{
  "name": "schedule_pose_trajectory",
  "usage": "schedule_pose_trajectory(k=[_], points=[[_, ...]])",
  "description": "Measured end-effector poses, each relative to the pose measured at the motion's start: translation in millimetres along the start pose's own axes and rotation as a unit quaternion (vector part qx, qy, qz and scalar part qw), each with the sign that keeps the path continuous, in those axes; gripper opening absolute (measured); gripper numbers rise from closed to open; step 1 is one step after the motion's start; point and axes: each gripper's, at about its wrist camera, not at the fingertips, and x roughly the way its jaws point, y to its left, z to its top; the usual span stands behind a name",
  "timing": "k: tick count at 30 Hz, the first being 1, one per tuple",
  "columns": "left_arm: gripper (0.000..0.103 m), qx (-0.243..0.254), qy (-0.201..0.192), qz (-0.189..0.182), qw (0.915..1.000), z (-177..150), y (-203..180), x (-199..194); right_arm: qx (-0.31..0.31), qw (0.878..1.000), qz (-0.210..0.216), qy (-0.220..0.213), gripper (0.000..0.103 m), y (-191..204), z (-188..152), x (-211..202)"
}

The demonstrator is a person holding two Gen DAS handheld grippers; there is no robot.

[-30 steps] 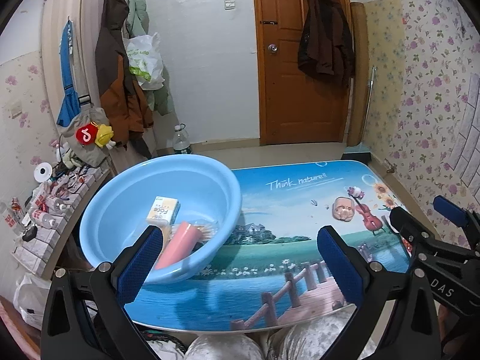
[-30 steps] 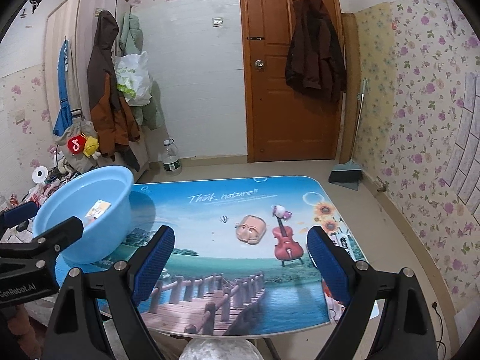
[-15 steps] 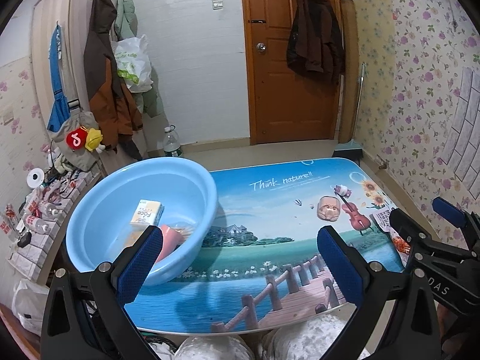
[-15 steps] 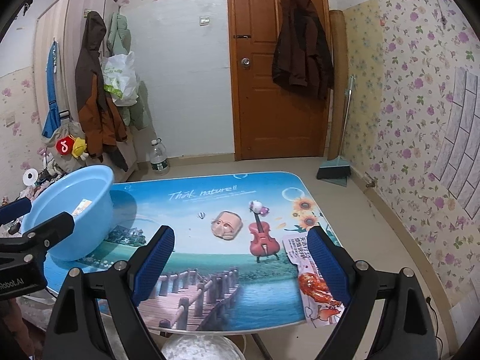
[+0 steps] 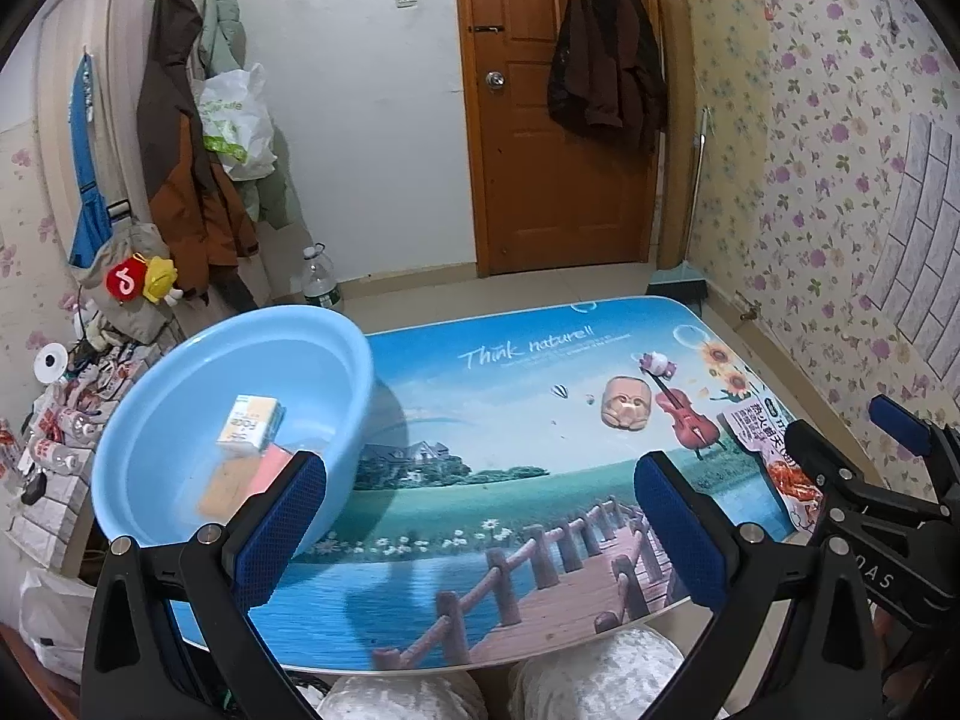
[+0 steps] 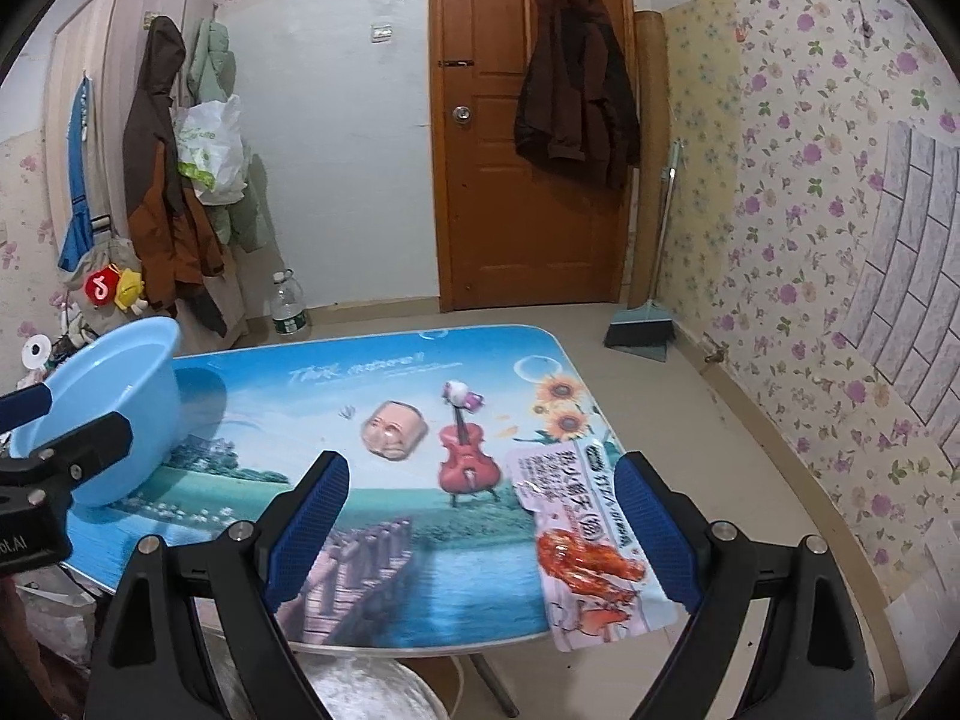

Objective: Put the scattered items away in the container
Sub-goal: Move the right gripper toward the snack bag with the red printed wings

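Gaping wide and carrying nothing, both sets of jaws are basically in between jobs right now: the left gripper [image 5: 480, 516] hangs over the near edge of the table [image 5: 456, 408] with its blue pads well apart, and the right gripper [image 6: 483, 531] does the same further right. What's changed over the last second is that both cameras have pulled back toward the person and swung right, so the blue basin [image 5: 180, 396] now sits smaller and further left in the left wrist view, and a snack packet [image 6: 585, 540] with a red crawfish picture has come into view at the near right corner of the table, partly hanging off the edge. In the right wrist view it lies just inside the right pad, so that one looks like the next pick. The basin sits at the far left of the table and already holds a small yellow-and-white box [image 5: 249, 423] plus something pink and orange underneath, so part of the tidying seems done. A small face-shaped toy [image 6: 393, 429] is out in the middle of the table too, well apart from the basin, so probably two things left to go.
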Motion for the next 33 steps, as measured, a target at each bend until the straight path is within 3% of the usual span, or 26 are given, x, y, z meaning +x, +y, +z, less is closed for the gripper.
schedule_pose_trajectory(k=[13,22,33], points=[[0.103,0.027,0.027,-0.029,0.9989,-9.0,-35.3,29.8,0.016,0.998,-0.057,0.034,0.091,-49.5,-27.3,29.6],[0.103,0.044,0.053,-0.055,0.9961,-18.1,-63.2,57.4,-0.008,0.996,-0.078,0.046,0.091,-53.8,-44.0,49.3],[0.103,0.047,0.062,-0.062,0.9950,-15.9,-74.8,76.0,-0.036,0.994,-0.091,0.056,0.091,-48.0,-56.3,70.5]])
